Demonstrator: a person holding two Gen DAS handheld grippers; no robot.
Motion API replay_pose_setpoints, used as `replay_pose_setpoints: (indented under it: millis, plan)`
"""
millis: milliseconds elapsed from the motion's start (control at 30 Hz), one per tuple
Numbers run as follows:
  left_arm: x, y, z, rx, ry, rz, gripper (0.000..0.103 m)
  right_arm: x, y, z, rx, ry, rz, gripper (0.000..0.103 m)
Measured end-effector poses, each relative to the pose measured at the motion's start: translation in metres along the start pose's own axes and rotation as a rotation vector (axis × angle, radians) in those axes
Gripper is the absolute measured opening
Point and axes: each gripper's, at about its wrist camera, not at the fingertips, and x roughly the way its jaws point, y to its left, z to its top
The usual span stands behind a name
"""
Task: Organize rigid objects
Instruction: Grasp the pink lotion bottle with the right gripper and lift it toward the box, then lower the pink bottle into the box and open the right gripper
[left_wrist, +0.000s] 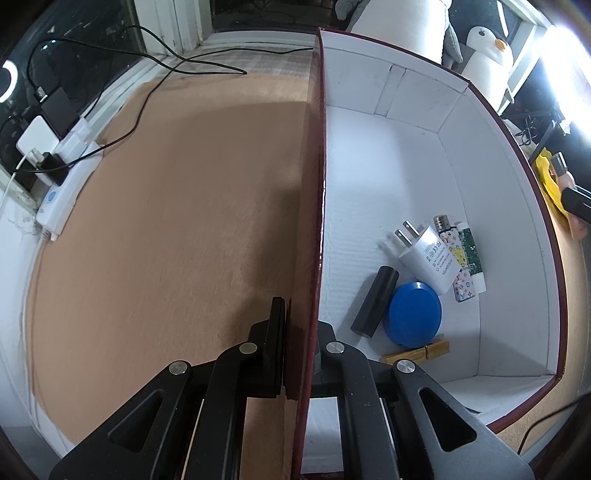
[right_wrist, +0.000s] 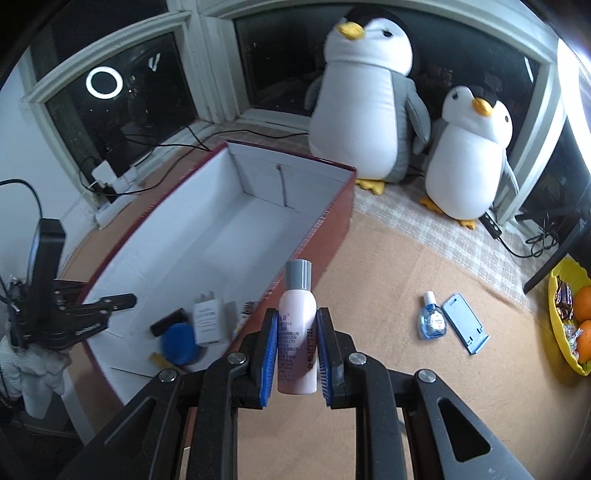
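My right gripper (right_wrist: 297, 321) is shut on a pink bottle (right_wrist: 297, 302) with a grey cap, held upright above the brown mat by the near right wall of a dark red box (right_wrist: 334, 218). The box is white inside. In its near corner lie a white charger plug (left_wrist: 424, 258), a black cylinder (left_wrist: 375, 301), a blue round lid (left_wrist: 413, 314), a patterned lighter (left_wrist: 456, 266), a green and white tube (left_wrist: 472, 254) and a wooden clothespin (left_wrist: 417, 352). My left gripper (left_wrist: 301, 343) is shut on the box's left wall (left_wrist: 320, 184), one finger on each side.
A small blue eye-drop bottle (right_wrist: 430, 319) and a blue phone stand (right_wrist: 465, 321) lie on the mat right of the box. A yellow bowl (right_wrist: 561, 343) with oranges sits at the far right. Two plush penguins (right_wrist: 365, 96) stand behind. A power strip (left_wrist: 66, 184) and cables lie left.
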Motion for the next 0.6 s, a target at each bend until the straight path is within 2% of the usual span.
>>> replay_pose_setpoints:
  millis: [367, 600]
  plan:
    - [0.000, 0.003, 0.000, 0.015, -0.008, -0.013, 0.006, -0.002, 0.061, 0.001, -0.066, -0.010, 0.045, 0.018]
    - [0.001, 0.002, 0.000, 0.017, -0.008, -0.015, 0.006, 0.009, 0.084, 0.002, -0.088, 0.002, 0.060, 0.018]
